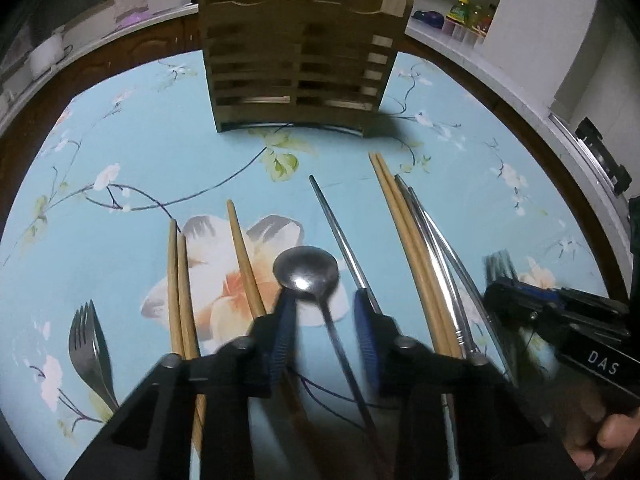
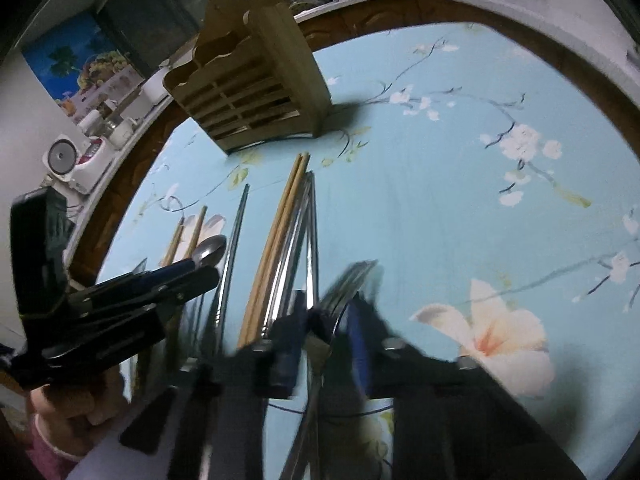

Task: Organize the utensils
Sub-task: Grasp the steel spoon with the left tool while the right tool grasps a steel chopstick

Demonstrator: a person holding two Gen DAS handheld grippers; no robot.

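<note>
A metal spoon (image 1: 306, 270) lies on the flowered blue tablecloth (image 1: 120, 140), its handle running back between the fingers of my left gripper (image 1: 323, 300). The jaws stand open, with a gap on either side of the handle. My right gripper (image 2: 326, 300) is blurred and appears shut on the neck of a fork (image 2: 352, 276), whose tines stick out ahead of it. That fork (image 1: 498, 264) and the right gripper (image 1: 500, 292) also show at the right of the left wrist view. A wooden slatted utensil holder (image 1: 300, 60) stands upright at the far side of the table.
Wooden chopsticks (image 1: 180, 292) lie left of the spoon, and a pair (image 1: 404, 240) lies to its right. Metal chopsticks (image 1: 436, 240) and a single metal one (image 1: 340, 236) lie there too. A second fork (image 1: 90, 344) is at the near left. Kitchen counters ring the table.
</note>
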